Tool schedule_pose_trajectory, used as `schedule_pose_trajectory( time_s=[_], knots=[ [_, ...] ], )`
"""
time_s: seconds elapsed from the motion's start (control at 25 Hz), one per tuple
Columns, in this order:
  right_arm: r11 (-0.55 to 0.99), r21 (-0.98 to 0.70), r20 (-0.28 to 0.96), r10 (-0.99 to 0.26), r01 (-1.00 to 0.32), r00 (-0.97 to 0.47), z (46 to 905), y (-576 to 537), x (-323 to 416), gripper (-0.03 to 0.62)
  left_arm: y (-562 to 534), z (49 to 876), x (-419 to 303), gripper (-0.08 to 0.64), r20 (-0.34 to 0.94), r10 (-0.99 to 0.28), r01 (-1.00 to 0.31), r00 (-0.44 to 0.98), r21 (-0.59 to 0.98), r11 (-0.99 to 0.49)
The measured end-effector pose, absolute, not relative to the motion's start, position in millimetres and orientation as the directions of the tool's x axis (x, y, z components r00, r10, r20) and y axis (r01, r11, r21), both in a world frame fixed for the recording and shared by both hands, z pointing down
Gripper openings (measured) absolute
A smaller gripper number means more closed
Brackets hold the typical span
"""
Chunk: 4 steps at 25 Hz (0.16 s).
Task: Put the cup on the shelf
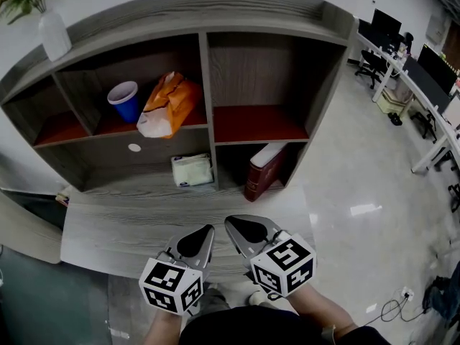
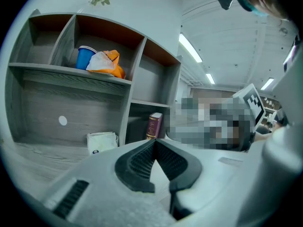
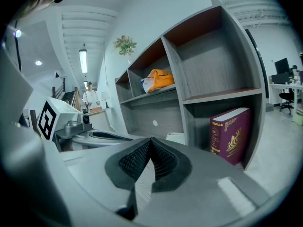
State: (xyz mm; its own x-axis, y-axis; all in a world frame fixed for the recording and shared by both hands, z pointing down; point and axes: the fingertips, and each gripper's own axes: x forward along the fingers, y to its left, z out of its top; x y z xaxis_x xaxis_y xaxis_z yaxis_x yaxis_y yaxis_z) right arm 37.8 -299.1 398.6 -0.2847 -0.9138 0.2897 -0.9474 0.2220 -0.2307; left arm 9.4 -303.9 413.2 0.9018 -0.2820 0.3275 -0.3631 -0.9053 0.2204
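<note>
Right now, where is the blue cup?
In the head view, the cup sits in the upper middle compartment of the shelf, just left of the orange bag.

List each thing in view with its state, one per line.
Blue cup: upright on the upper shelf.
Orange bag: slumped beside the cup.
White pack: lying flat, lower compartment.
Book: standing on end, lower right compartment.
Left gripper: shut, empty.
Right gripper: shut, empty.

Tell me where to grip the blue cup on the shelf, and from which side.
Probably grip the blue cup by its side wall just under the rim, coming straight in from the open front of the shelf. It stands upright, mouth up, and the orange-and-white bag crowds its right side, so that side looks blocked.
</note>
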Motion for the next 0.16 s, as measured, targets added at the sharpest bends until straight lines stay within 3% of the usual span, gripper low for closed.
schedule_pose_trajectory(
  time_s=[0.16],
  knots=[
    [0.219, -0.232, 0.282, -0.917, -0.948, -0.281, 395.7, -297.8, 38.8, -0.002, -303.6, 412.2, 8.5, -0.005, 0.318, -0.278, -0.36, 0.906, 0.235, -0.903]
  ],
)
